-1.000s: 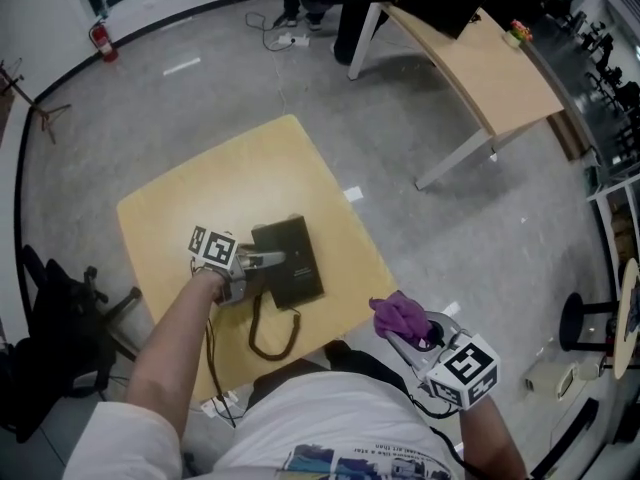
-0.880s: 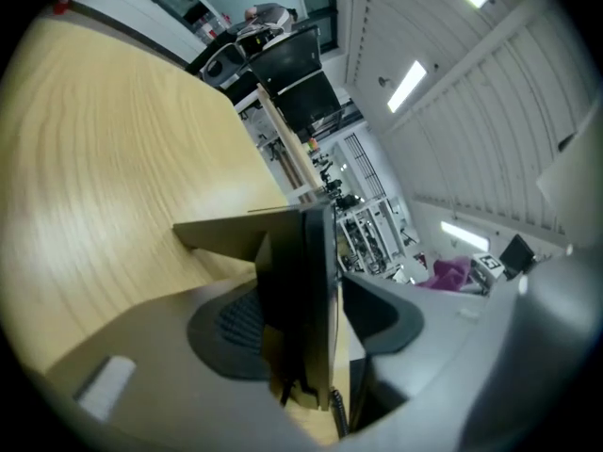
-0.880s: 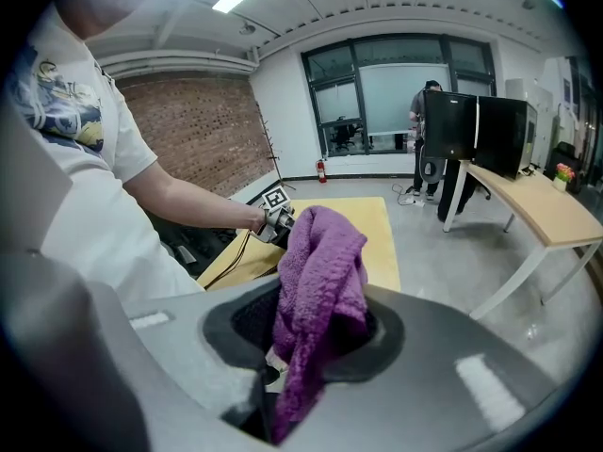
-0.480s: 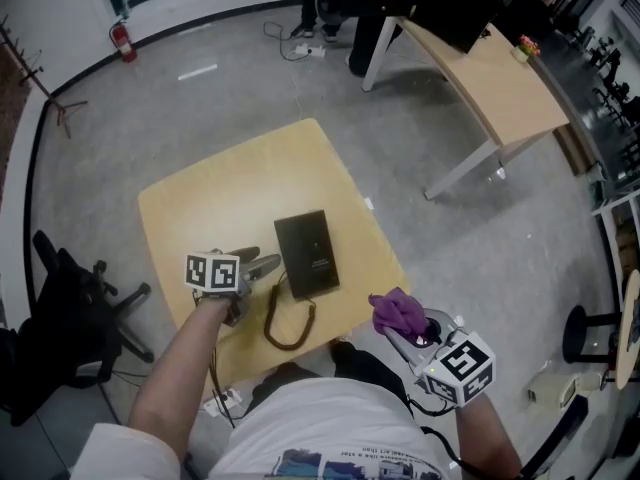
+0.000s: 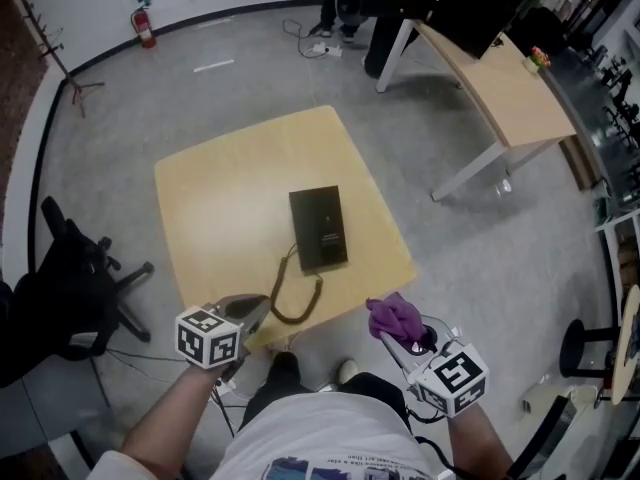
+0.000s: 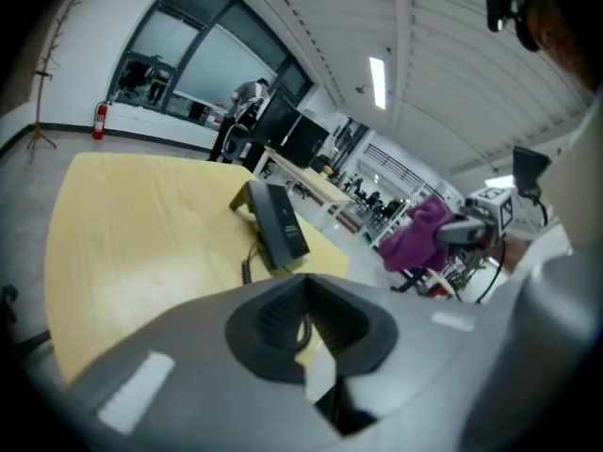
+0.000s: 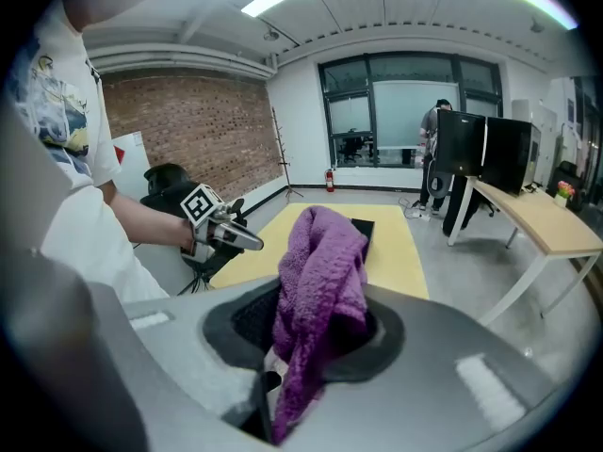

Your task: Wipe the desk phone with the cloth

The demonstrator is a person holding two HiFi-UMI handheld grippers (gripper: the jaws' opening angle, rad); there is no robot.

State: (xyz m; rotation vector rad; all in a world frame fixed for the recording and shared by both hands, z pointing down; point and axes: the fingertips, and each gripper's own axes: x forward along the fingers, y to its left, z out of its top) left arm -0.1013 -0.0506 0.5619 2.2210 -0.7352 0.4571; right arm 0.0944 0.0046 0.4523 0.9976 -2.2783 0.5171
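The desk phone [image 5: 320, 228] lies on the near right part of the bench [image 5: 220, 188], close to its right edge. Its long axis runs away from the person, tipped slightly to the left at the far end. It is a black, matte, rectangular slab, and in the left gripper view it looks wedge-shaped [image 6: 278, 229]. A black coiled cord [image 5: 292, 306] leaves its near left corner and loops at the bench's near edge.

The left forearm reaches forward from the lower left. The left gripper [image 5: 262, 304] hangs over the bench's near corner, angled downward toward the cord. Its fingers have just closed against each other, with nothing between them.

The right gripper [image 5: 393, 338] is held off the bench, over the grey floor [image 5: 480, 258] to the near right, tilted downward and aimed forward and left. Its fingers are clamped on the cloth [image 5: 395, 315], a purple, fleecy, bunched wad.

The bench top is pale wood-look, squarish, with rounded corners.
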